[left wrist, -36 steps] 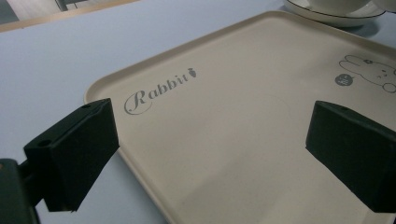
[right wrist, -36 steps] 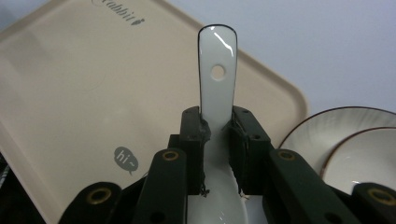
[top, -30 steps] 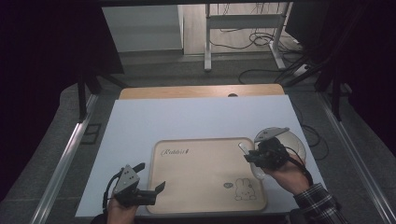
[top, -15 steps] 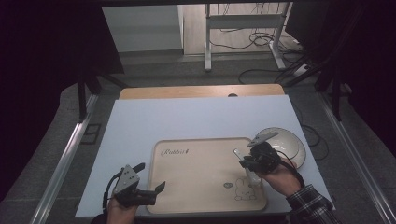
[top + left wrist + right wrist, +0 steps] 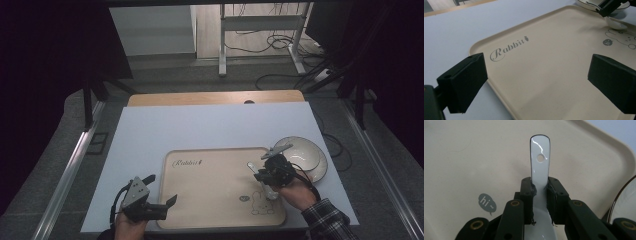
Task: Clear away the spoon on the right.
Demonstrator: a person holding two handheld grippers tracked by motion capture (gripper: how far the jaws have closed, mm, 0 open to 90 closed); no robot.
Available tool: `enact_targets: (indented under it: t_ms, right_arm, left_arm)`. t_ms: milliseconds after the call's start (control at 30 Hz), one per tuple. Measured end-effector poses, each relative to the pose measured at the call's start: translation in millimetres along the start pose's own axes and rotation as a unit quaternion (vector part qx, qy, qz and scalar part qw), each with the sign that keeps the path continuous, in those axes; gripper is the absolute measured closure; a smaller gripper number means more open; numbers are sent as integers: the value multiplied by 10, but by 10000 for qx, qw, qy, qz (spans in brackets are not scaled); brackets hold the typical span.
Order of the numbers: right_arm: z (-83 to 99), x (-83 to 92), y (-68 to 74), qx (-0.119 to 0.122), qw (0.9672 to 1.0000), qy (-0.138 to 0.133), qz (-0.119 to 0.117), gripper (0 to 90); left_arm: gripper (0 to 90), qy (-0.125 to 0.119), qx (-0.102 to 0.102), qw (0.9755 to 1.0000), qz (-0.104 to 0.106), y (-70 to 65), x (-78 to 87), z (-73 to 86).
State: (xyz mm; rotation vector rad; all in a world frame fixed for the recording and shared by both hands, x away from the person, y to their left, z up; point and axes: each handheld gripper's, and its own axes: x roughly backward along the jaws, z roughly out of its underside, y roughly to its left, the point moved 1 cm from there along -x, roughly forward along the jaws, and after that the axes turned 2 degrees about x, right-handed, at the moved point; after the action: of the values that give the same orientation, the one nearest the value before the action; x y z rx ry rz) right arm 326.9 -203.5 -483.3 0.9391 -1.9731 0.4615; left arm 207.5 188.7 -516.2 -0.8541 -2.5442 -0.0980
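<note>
Spoon clamped over tray's right side.

Right gripper (image 5: pixel 264 172), borne by a hand (image 5: pixel 295 192) in a plaid sleeve entering from 5 o'clock, pinched the white spoon (image 5: pixel 539 167) by its handle, bowl low above the beige tray (image 5: pixel 210 200) near the rabbit print, bowl dish (image 5: pixel 300 152) at 2 o'clock. Left gripper (image 5: pixel 167 202) rested level at the tray's 8 o'clock corner, jaws wide apart, empty.

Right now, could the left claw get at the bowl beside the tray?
Probably not easily. The left claw sits open at the tray's near left corner, while the bowl lies off the far right edge, and the right claw, holding the spoon, stands between.
</note>
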Motion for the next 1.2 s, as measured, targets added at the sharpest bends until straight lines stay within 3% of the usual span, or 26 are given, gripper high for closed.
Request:
enact_targets:
  t_ms: [400,667,900,1100,1200]
  right_arm:
    - [70,-151,-32,-100,9999,68,-8,751]
    - [65,-112,-31,-63,9999,-78,28,689]
    - [87,-63,-12,12,9995,-301,2,764]
    - [118,-55,44,92,9985,-543,16,889]
    - [136,-67,61,116,9983,-571,7,900]
  left_arm:
    - [23,3,3,10000,5,-1,0,1]
    - [24,4,1,10000,3,-1,-1,0]
    - [23,2,-1,10000,1,-2,0,0]
    - [24,4,-6,10000,-5,-1,0,0]
    - [24,-1,-3,10000,-3,0,0,0]
